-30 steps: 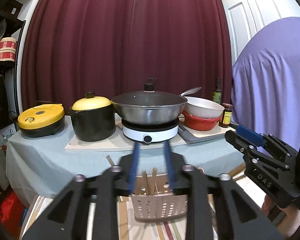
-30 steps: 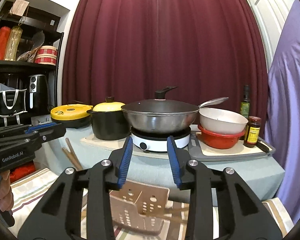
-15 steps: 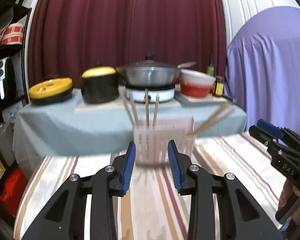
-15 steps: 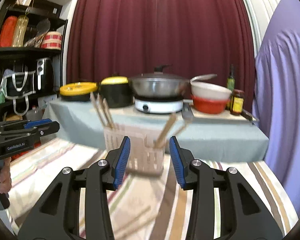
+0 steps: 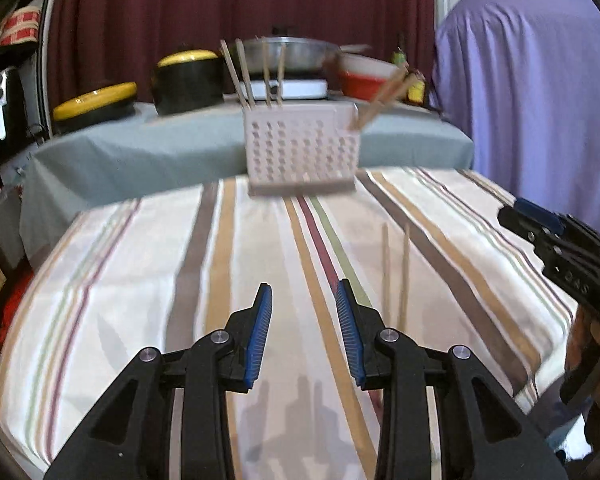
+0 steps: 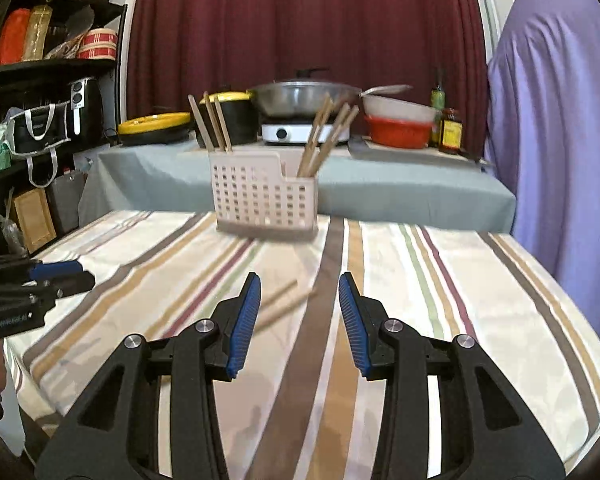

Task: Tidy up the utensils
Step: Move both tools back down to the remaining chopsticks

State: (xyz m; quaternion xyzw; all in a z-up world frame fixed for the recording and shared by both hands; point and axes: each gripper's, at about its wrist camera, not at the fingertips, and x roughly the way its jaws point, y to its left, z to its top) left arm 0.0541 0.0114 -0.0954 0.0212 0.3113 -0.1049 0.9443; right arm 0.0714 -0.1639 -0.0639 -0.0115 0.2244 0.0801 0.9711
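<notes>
**Both tools empty above the striped desk, loose chopsticks lying short of the holder**

The left tool (image 5: 303, 300) hangs over the striped cloth of the desk (image 5: 140, 280) with its blue pads parted and nothing between them. The right tool (image 6: 299, 292) sits the same way: pads apart, only cloth showing in the gap. Its jaws have just been opening a little, with nothing between them.

A pale perforated utensil holder (image 6: 265, 200) stands upright near the far edge of the desk, ahead of both tools. Wooden chopsticks stick up from it in two bunches: one group (image 6: 210, 126) leans to the left at the holder's taller left end, the other (image 6: 324, 136) leans to the right from the lower right end.

Two loose chopsticks (image 5: 396, 268) lie flat on the cloth, side by side and close together. In the left wrist view they lie just right of the left tool's right pad, pointing away toward the holder. In the right wrist view the same pair (image 6: 284, 300) is blurred and lies slanted, just beside the left finger of the right tool and partly within its gap, not touched by either pad.

Behind the desk a second surface under a grey-green cloth (image 6: 380, 188) carries a wok (image 6: 304, 98) on a white burner, a black pot with a yellow lid (image 6: 228, 114), stacked bowls (image 6: 398, 120) and bottles. A purple cover (image 6: 556, 120) hangs at the right.
</notes>
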